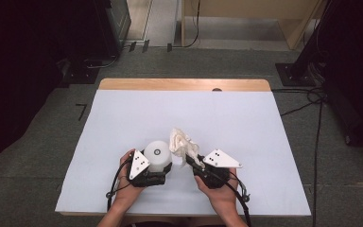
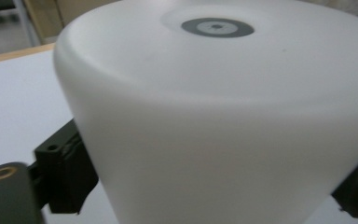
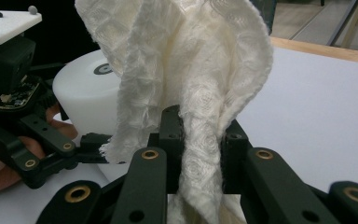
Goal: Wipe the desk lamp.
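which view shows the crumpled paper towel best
The right gripper view: the paper towel rises large and sharp between the right hand-held gripper jaws, its embossed texture clear. The high view shows it small, beside the white cup.

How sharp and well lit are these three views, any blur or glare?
High view: evenly lit table, dark room edges. Left gripper view: the white cup is so close it looks soft and washed out. Right gripper view: the paper towel is sharp, the background softer.
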Motion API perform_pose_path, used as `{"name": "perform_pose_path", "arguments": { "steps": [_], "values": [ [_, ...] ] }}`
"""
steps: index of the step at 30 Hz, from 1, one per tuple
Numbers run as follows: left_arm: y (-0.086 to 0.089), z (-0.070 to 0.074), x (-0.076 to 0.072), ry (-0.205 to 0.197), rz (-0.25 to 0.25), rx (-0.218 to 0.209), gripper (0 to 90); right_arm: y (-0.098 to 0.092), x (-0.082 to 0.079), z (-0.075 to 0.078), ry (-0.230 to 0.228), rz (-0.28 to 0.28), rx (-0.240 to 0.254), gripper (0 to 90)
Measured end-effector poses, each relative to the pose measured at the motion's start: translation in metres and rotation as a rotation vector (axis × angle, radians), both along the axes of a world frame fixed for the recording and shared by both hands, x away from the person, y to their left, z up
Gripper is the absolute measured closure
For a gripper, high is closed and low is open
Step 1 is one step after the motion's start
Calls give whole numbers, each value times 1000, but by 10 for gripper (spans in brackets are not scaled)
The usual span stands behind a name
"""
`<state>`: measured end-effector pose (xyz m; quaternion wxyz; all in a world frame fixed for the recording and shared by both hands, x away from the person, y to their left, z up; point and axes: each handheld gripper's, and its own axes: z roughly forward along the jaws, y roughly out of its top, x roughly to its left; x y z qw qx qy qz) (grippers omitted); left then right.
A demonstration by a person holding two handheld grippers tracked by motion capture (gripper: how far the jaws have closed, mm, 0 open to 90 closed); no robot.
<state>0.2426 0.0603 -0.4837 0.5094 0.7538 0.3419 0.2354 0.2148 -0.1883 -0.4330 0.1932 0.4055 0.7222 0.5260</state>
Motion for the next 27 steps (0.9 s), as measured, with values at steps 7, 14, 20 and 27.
{"name": "perform_pose_path", "arguments": {
  "steps": [7, 14, 20, 27],
  "values": [
    [-9, 3, -7, 18, 121, 13, 3, -2, 1, -1, 5, -6, 0, 764],
    [-10, 4, -7, 29, 101, 27, 82, -3, 1, 0, 6, -7, 3, 764],
    [-7, 19, -8, 39, 8, -58, 83, -2, 1, 0, 1, -4, 1, 764],
    [-16, 35, -21, -8, -128, -93, 83, 1, -1, 1, 7, 10, 16, 764]
  ]
}}
